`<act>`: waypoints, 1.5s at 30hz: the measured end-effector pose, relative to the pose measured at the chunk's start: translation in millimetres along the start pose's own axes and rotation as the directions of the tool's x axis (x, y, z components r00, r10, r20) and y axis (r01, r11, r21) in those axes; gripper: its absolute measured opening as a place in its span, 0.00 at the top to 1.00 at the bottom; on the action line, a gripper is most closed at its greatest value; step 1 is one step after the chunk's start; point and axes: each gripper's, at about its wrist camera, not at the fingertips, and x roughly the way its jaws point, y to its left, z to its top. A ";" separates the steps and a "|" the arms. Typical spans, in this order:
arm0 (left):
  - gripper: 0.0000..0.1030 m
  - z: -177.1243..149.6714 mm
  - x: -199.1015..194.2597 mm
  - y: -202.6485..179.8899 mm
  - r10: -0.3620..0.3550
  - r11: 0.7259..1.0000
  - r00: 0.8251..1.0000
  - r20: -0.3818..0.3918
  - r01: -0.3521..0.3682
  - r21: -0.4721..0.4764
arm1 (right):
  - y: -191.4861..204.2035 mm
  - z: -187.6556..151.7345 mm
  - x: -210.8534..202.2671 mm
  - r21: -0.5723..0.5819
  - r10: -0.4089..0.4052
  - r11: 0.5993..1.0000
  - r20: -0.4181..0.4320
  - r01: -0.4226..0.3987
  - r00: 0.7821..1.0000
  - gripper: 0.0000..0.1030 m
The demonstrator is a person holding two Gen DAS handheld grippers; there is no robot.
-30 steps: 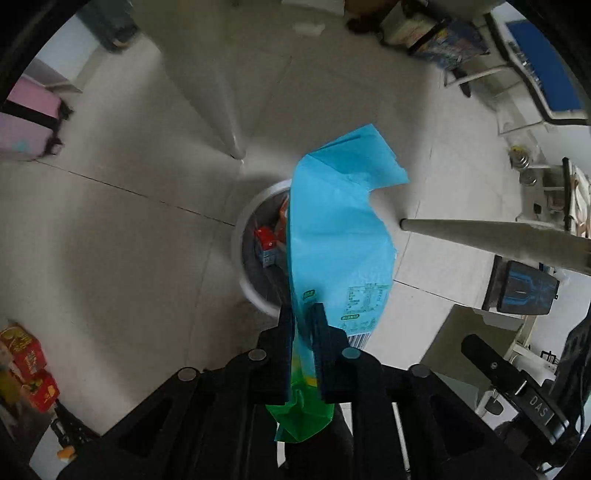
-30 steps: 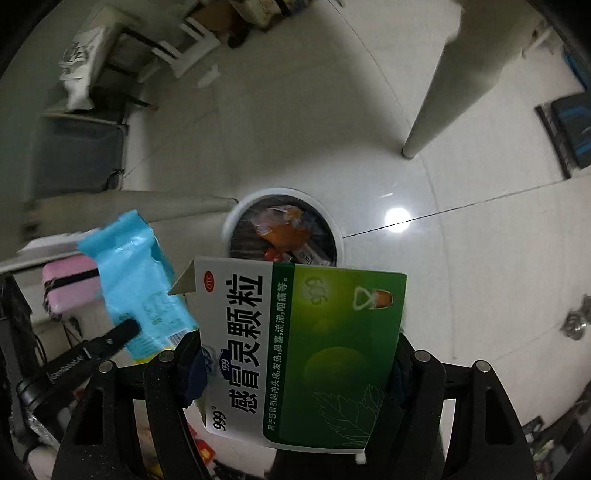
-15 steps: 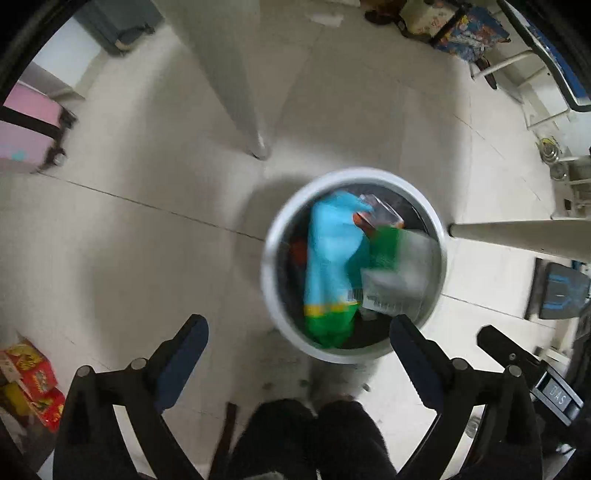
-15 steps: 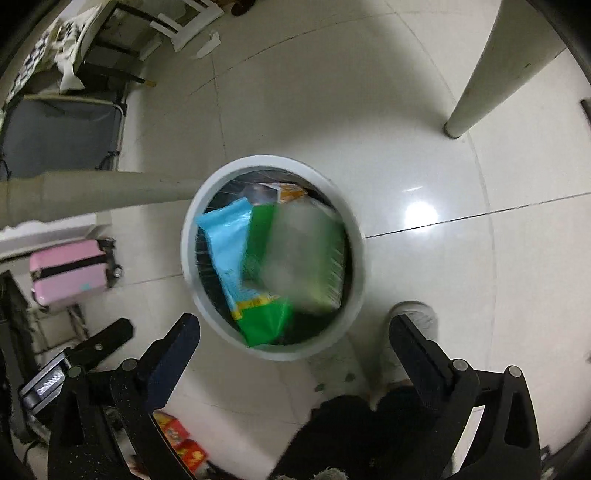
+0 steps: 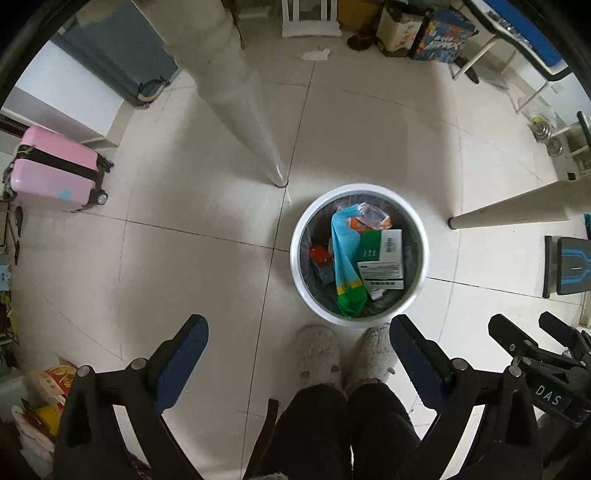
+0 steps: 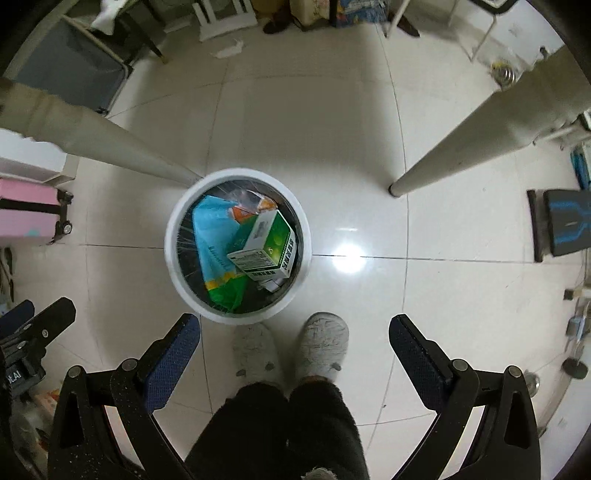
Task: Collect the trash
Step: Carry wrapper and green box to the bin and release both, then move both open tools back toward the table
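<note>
Slippers [image 5: 317, 354] touch bin [image 5: 301, 236] between table legs [image 5: 236, 110].

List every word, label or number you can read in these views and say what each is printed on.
"DAS": white letters on the black body of the right gripper, seen at the lower right of the left wrist view.
Green and white box in the trash bin: panels of print, too small and blurred to read.
Blue bag: print unreadable.
Blue box at the far wall: lettering too blurred.
</note>
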 end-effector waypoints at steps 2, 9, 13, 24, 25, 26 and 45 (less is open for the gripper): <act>0.02 -3.7 -17.5 1.7 -0.005 1.000 1.000 0.006 0.005 0.000 | 1.7 -1.9 -27.0 -0.010 0.001 1.000 0.012 -0.001 1.000 0.00; 0.02 -8.9 -86.7 6.5 -0.028 1.000 0.999 0.040 0.027 0.013 | 2.1 -10.0 -117.9 -0.033 0.005 0.999 0.071 -0.003 0.997 0.00; 0.02 -14.0 -131.4 8.6 -0.039 0.999 0.997 0.062 0.037 0.020 | 2.8 -18.3 -174.7 -0.049 0.015 0.999 0.093 -0.010 0.996 0.00; 0.02 -19.2 -259.3 15.8 -0.061 0.996 0.988 0.141 0.053 0.065 | 17.4 -40.2 -334.5 -0.057 0.064 0.997 0.147 -0.056 0.987 0.00; 0.02 -16.9 -270.5 16.3 -0.061 0.996 0.985 0.159 0.050 0.069 | 17.8 -38.8 -350.1 -0.047 0.074 0.997 0.157 -0.068 0.985 0.00; 0.02 -13.0 -282.3 16.2 -0.061 0.996 0.981 0.185 0.048 0.071 | 18.0 -37.5 -362.9 -0.039 0.085 0.996 0.163 -0.079 0.983 0.00; 0.00 232.6 -300.7 -62.3 0.116 0.993 0.944 0.309 -0.110 -0.038 | -89.0 287.1 -395.4 0.080 0.021 0.996 0.242 -0.042 0.970 0.00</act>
